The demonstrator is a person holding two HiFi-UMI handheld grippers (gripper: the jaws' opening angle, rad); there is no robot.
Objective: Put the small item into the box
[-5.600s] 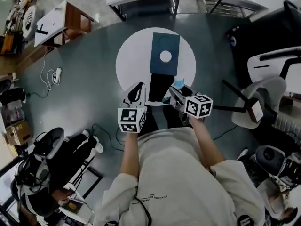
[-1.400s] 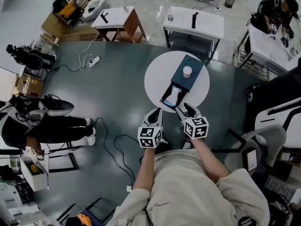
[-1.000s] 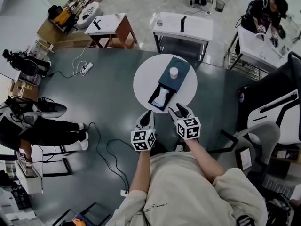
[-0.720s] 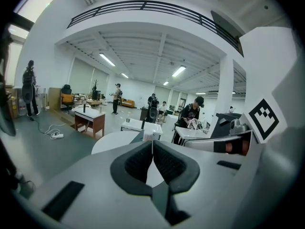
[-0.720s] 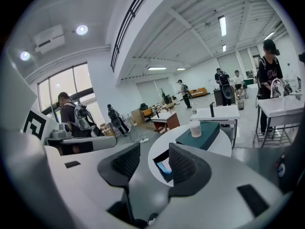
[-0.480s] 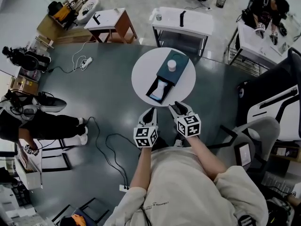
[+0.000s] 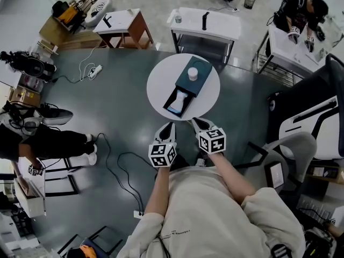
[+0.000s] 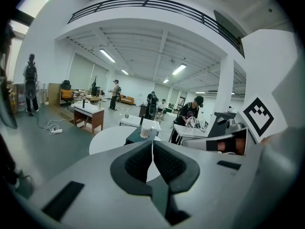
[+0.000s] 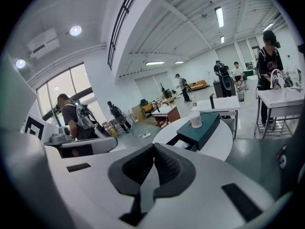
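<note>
A dark teal box (image 7: 189,83) stands on the round white table (image 7: 158,85), with a small white cup (image 7: 192,73) on its lid. Its drawer is pulled out toward me, and a pale blue and white item (image 7: 177,101) lies inside. My left gripper (image 7: 167,127) and right gripper (image 7: 196,123) hang short of the table's near edge, apart from the box. Both are shut with nothing between the jaws. The left gripper (image 8: 152,144) view shows the box (image 8: 134,135) beyond its tips. Past the right gripper (image 9: 153,149) are the box (image 9: 202,126) and cup (image 9: 194,119).
Behind the round table stand a white table (image 7: 207,24) and a brown-sided table (image 7: 122,26). A person sits at the desk at the far right (image 7: 298,15) and another is at the left (image 7: 43,141). A white chair (image 7: 303,125) is at my right, and cables (image 7: 113,163) lie on the floor.
Both grippers have drawn back from the table, which now looks farther off. The right gripper's jaws have closed. Earlier it held the pale blue item near the drawer; now the item lies inside.
</note>
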